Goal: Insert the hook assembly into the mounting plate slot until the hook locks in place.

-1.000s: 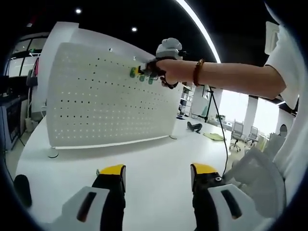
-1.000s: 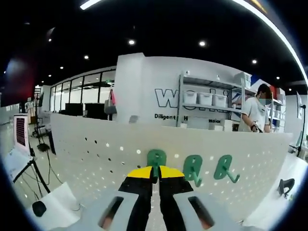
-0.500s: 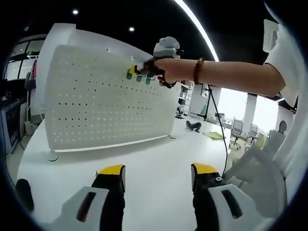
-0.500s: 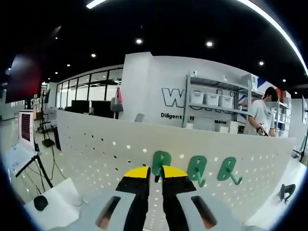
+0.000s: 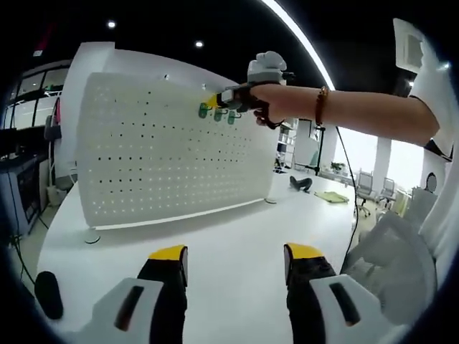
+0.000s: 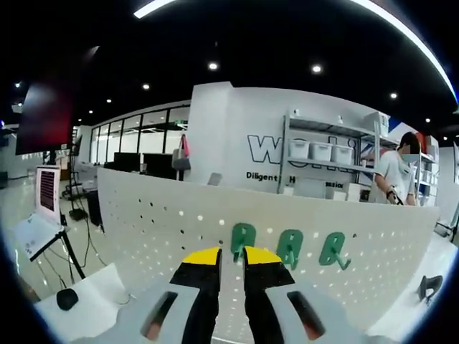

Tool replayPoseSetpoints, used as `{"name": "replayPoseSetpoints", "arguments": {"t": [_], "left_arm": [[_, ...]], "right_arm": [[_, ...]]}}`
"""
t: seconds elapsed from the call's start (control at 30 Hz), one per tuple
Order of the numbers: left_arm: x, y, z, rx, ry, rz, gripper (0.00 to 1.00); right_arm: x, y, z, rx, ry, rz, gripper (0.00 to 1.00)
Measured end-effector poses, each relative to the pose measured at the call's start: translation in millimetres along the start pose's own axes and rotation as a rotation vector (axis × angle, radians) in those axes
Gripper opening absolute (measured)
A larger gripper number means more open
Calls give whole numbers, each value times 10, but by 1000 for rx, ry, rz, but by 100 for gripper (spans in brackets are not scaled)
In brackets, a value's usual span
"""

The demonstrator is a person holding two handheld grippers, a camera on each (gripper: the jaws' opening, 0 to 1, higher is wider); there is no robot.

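While the right tool [image 6: 232, 254], jaws nearly shut, sits at the leftmost green hook [image 6: 242, 238] on the pegboard [image 6: 165, 229], seating is best checked squarely; left tool [image 5: 235, 259] open, idle at 6 o'clock.

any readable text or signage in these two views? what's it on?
"Wo…": large dark letters on the white wall behind the pegboard, right gripper view; the rest is hidden by the shelving unit.
"Diligent … H…": smaller line under them on that wall; the remainder is blurred.
Left gripper view: no legible text.
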State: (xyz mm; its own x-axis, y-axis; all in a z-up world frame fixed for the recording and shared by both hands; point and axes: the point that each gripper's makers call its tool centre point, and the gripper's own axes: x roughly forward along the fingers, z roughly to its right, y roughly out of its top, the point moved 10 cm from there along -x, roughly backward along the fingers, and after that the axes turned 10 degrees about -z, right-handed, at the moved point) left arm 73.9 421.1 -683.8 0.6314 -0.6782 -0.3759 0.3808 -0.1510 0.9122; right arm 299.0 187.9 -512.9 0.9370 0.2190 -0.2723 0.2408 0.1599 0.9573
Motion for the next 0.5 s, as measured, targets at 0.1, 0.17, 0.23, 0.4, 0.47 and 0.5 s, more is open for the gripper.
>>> {"name": "replayPoseSetpoints", "arguments": {"t": [0.1,0.17,0.23,0.4,0.47,0.5], "left_arm": [[-15,6,-17,1,16,8,56],[-18,5,-28,-2,19,5,55],[-17,-5,-48,3,32,-9,55],[-4,36,-95,23,47,-19,55],[-2,58,-101,46,54,-25,55],[-2,65,-102,45,53,-21,55]], "right_arm": [[-54,-23,4,5,6,11,10],[-87,-51,13,9,11,8,10],[-133,-76,23,15,15,14,10],[-285,-198,-13,24,34,24,10],[-330,-275,-47,32,58,15,11],[-348,-306,-58,31,61,13,11]]}}
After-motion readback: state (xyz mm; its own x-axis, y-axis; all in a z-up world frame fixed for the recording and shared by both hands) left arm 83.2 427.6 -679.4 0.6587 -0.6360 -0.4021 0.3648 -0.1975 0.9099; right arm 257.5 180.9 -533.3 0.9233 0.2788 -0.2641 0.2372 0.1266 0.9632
